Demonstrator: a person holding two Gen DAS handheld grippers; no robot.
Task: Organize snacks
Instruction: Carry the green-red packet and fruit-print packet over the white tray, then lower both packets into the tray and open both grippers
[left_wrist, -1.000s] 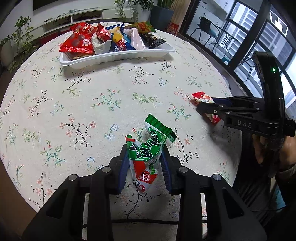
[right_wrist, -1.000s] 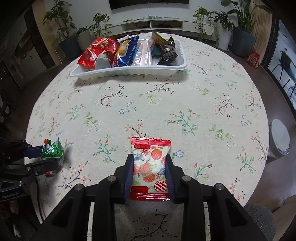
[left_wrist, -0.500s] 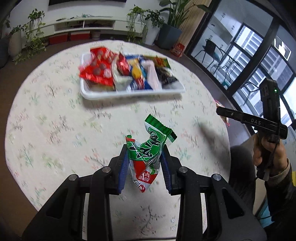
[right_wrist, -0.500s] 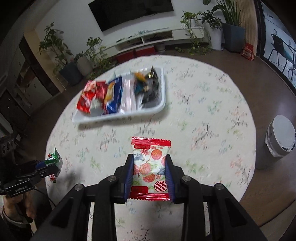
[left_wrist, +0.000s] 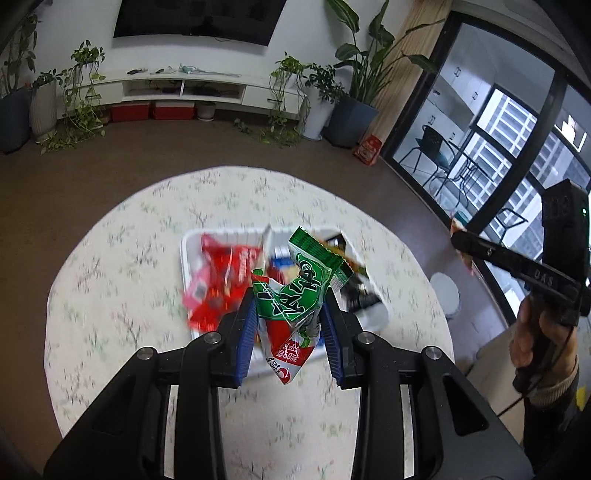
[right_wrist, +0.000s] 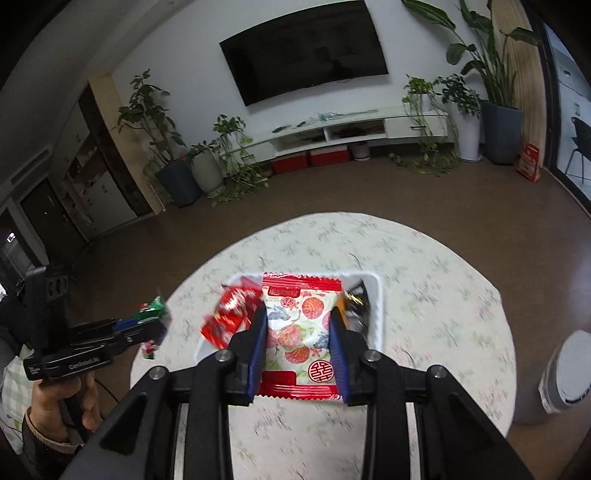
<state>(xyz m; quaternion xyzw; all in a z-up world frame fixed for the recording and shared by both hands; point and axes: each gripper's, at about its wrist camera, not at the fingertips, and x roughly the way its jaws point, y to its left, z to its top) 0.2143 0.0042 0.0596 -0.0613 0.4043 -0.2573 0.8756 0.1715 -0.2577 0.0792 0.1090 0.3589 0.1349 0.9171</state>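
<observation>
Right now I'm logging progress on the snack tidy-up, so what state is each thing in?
Left tongs: shut on the green snack packet.
Green snack packet: crumpled, gripped, held in the air above the table.
Right tongs: shut on the fruit-print packet.
Fruit-print packet: flat, gripped, held in the air.
White tray: on the table, already holding several snacks.

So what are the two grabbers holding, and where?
Left gripper: green snack packet, pinched around its middle. Right gripper: red-edged fruit packet, by its two side edges.
</observation>
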